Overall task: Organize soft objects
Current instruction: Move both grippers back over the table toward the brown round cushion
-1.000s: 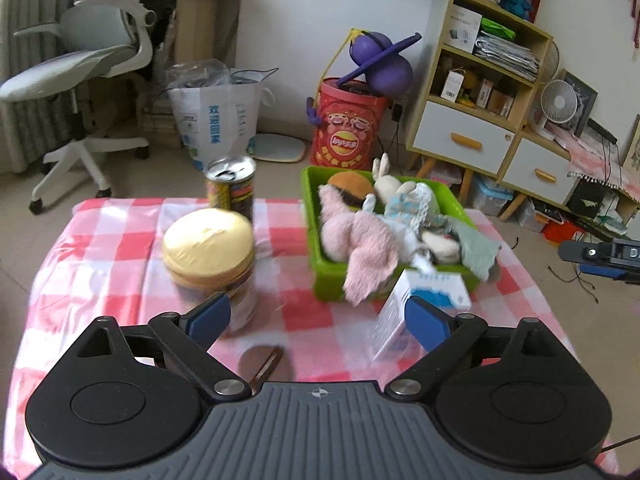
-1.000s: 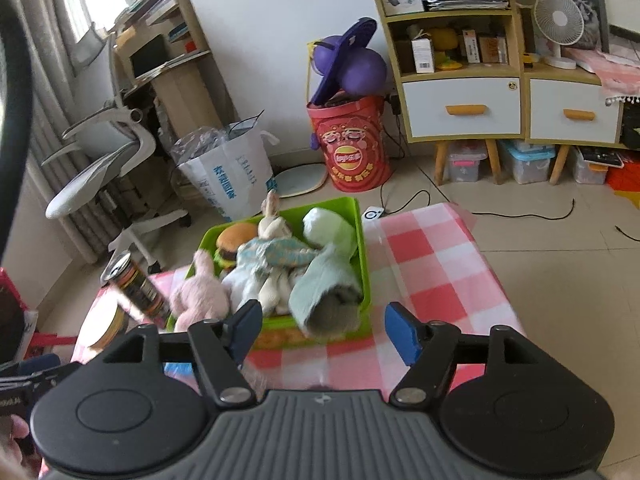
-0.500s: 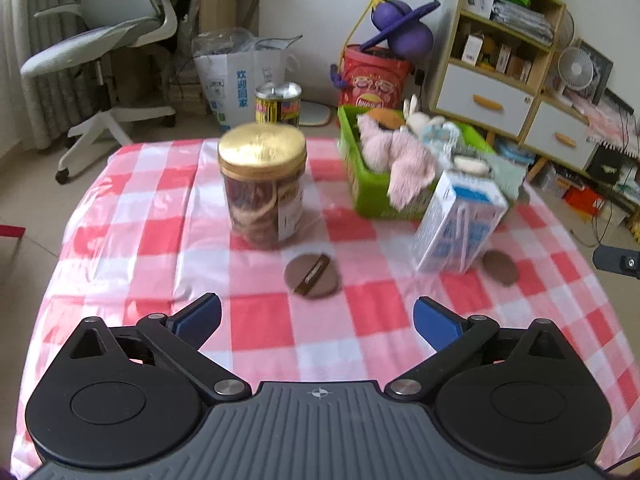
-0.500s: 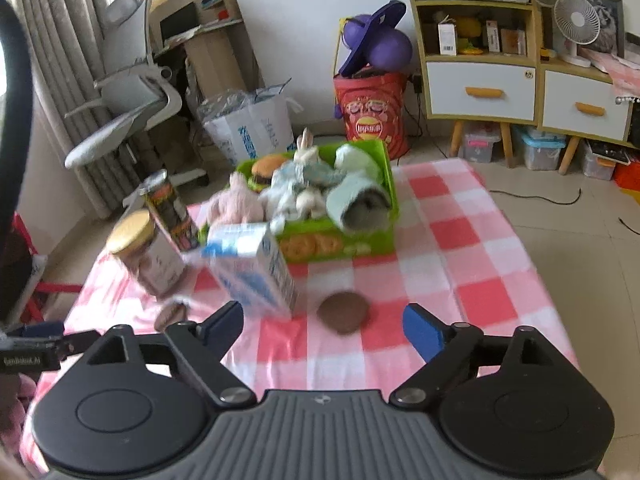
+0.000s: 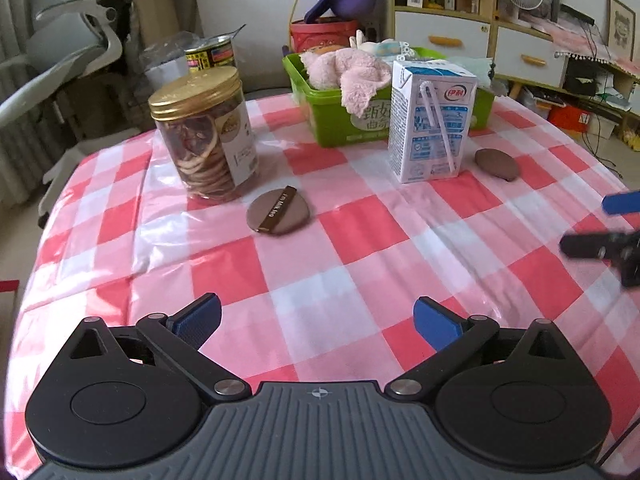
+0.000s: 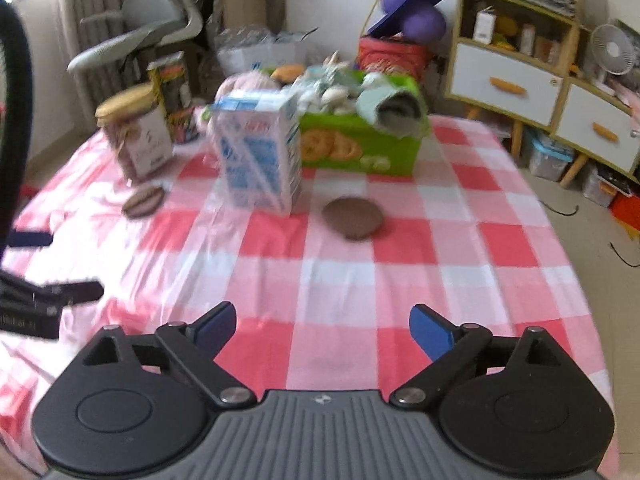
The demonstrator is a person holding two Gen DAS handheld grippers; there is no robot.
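Note:
A green bin (image 5: 340,128) (image 6: 360,148) at the table's far side holds soft toys: a pink plush (image 5: 352,72), a pale green cloth (image 6: 394,106) and several more. Two brown round puffs lie on the checked cloth: one (image 5: 277,214) (image 6: 143,201) near the jar, one (image 5: 497,163) (image 6: 352,218) right of the milk carton. My left gripper (image 5: 316,320) is open and empty over the near table. My right gripper (image 6: 322,330) is open and empty, also near; it shows at the right edge of the left wrist view (image 5: 616,224).
A milk carton (image 5: 430,120) (image 6: 260,148) stands in front of the bin. A gold-lidded jar (image 5: 206,132) (image 6: 134,136) and a can (image 5: 210,54) (image 6: 174,98) stand at the left. An office chair (image 5: 68,56), shelves (image 6: 540,60) and a red bucket (image 6: 394,54) surround the table.
Both grippers have pulled back from the bin toward the near table edge. Both stay open and empty. The toys in the bin have not moved.

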